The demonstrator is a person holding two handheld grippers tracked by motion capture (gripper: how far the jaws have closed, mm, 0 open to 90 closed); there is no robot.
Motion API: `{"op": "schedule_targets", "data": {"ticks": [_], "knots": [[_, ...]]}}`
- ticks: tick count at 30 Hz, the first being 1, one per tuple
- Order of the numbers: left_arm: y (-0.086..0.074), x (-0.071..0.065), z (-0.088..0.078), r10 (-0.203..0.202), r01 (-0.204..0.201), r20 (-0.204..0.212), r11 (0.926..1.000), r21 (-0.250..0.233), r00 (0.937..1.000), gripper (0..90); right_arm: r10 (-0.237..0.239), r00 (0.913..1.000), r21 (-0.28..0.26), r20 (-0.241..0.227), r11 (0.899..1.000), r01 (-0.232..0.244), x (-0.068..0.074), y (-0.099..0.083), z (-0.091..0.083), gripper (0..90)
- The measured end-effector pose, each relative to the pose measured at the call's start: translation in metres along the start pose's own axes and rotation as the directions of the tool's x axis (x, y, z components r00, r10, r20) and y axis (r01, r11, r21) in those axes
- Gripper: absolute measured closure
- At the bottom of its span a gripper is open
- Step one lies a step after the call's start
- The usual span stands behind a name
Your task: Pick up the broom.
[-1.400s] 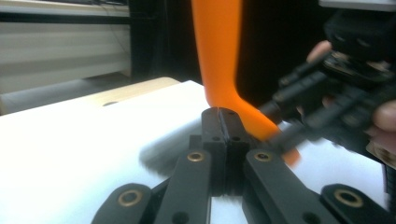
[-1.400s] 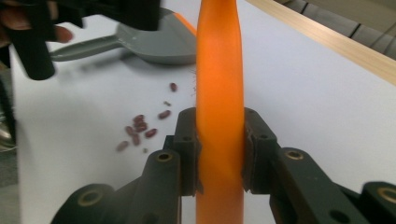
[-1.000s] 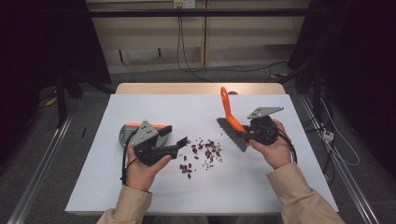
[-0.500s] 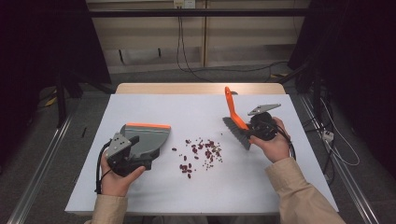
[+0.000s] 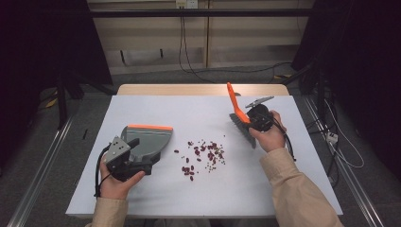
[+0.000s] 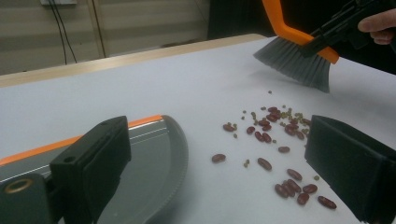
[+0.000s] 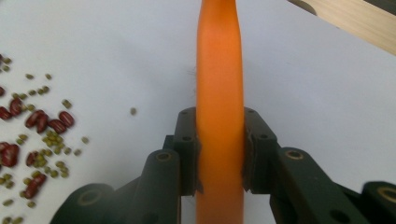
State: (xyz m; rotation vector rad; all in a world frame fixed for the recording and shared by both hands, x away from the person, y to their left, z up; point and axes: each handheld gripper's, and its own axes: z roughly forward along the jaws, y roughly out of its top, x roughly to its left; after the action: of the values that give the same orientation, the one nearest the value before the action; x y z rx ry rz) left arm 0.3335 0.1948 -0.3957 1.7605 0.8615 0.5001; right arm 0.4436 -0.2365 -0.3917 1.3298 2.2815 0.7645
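Note:
A grey dustpan (image 5: 150,139) with an orange lip lies flat on the white table top (image 5: 189,113) at the left. My left gripper (image 5: 140,156) rests at its near end. In the left gripper view this gripper (image 6: 215,140) has just been opening: its jaws stand wide, the dustpan (image 6: 154,154) lies by the left jaw, and no pad presses on it. Red and small green beans (image 5: 203,153) (image 6: 275,126) are scattered mid-table. My right gripper (image 5: 250,118) (image 7: 219,149) is shut on the orange handle (image 7: 219,70) of a brush (image 5: 235,105), whose grey bristles (image 6: 294,60) hang just above the table, right of the beans.
The white top lies on a wooden table whose far edge (image 5: 189,89) shows behind it. Cables run over the floor beyond (image 5: 189,56). Metal rails (image 5: 42,170) flank the table on both sides. Bare white surface lies between the dustpan and the beans (image 7: 32,135).
The left hand has drawn back toward the near left, and its jaws have opened off the dustpan, which now lies flat. The right hand has shifted slightly with the brush.

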Motion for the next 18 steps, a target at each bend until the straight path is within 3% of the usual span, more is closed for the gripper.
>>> {"op": "schedule_targets", "data": {"ticks": [6,8,18], "knots": [[-0.001,0.000,0.001,0.000,0.000,0.002,1.0000,0.003,1.0000,7.1,-0.026,0.9997,-0.034,-0.006,0.999,0.025,0.009,0.003,0.011,71.3],[-0.001,0.000,0.002,0.000,0.000,0.007,1.0000,0.002,1.0000,7.1,-0.016,0.9994,-0.054,-0.031,0.998,0.015,0.009,0.002,0.014,71.1],[-0.001,0.000,0.002,0.001,-0.001,0.009,1.0000,-0.003,1.0000,7.1,-0.015,0.9978,-0.092,-0.064,0.996,0.009,0.008,0.001,0.021,71.0]]}}
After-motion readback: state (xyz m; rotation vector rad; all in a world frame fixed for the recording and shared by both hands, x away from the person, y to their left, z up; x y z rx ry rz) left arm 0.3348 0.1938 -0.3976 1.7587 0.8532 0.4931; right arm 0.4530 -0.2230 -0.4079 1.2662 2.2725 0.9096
